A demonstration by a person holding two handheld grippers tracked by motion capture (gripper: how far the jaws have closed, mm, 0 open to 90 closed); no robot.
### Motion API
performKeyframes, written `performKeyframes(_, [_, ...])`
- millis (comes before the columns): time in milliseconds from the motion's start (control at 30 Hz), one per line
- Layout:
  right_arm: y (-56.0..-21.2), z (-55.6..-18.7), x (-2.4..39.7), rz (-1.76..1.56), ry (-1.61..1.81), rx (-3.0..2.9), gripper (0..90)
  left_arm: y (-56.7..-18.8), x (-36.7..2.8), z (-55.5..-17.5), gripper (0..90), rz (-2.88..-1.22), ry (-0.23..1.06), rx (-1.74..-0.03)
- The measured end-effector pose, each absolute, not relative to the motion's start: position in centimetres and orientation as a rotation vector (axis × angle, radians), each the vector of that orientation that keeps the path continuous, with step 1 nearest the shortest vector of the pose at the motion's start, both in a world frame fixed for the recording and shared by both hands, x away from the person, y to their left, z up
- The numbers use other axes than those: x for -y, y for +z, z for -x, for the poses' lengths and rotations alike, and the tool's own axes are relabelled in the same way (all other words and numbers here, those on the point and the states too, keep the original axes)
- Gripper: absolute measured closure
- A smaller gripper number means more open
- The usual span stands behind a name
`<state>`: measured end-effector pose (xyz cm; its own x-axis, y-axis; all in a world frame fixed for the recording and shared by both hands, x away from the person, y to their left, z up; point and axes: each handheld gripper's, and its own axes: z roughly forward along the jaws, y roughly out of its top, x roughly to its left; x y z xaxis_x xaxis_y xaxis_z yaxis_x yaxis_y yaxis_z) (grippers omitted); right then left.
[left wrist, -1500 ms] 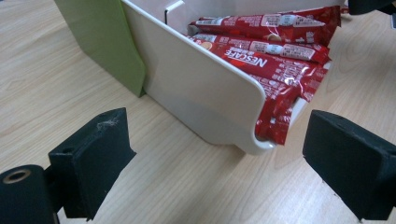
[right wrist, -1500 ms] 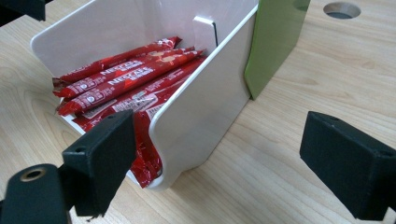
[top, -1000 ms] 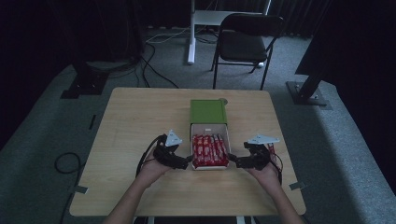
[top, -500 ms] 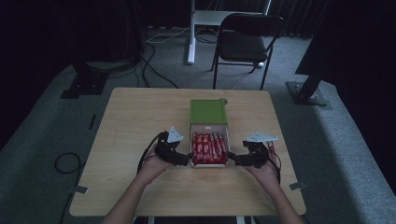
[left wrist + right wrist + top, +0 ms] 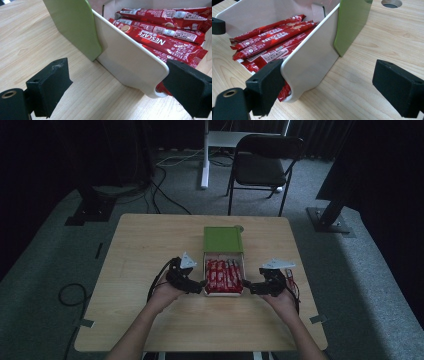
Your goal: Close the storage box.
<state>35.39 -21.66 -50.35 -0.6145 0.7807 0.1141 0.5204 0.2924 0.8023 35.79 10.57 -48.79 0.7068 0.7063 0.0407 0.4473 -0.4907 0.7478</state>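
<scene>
A white open box (image 5: pixel 223 293) with a green lid flap (image 5: pixel 223 239) lies mid-table, holding several red Nescafe stick packets (image 5: pixel 223 273). My left gripper (image 5: pixel 200 286) is open at the box's near left corner; in the left gripper view its jaws straddle the white side flap (image 5: pixel 130 60), the right one at the flap's tip beside the packets (image 5: pixel 160 37). My right gripper (image 5: pixel 247 287) is open at the near right corner. In the right gripper view the other white side flap (image 5: pixel 312 62) stands between its jaws, against the left one, with the packets (image 5: pixel 269 37) beyond.
The wooden table (image 5: pixel 150 240) has bare room all around the box. A round hole (image 5: pixel 391 3) in the tabletop lies past the green lid. A dark folding chair (image 5: pixel 265 162) and cables on the floor sit behind the table's far edge.
Both grippers have edged slightly inward toward the box's near corners. The box and packets have not moved.
</scene>
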Motion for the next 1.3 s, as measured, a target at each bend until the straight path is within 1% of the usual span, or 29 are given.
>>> performKeyframes(700, [-50.2, -36.9, 21.7, -1.21, 1.216, -2.249, 10.4, -48.8, -10.6, -37.1, 8.6, -2.175, 0.43, -0.888])
performKeyframes(1300, [-49.7, -38.5, 21.4, -1.237, 1.201, -2.243, 10.4, -48.6, -10.5, -38.6, 8.6, -2.179, 0.442, -0.907])
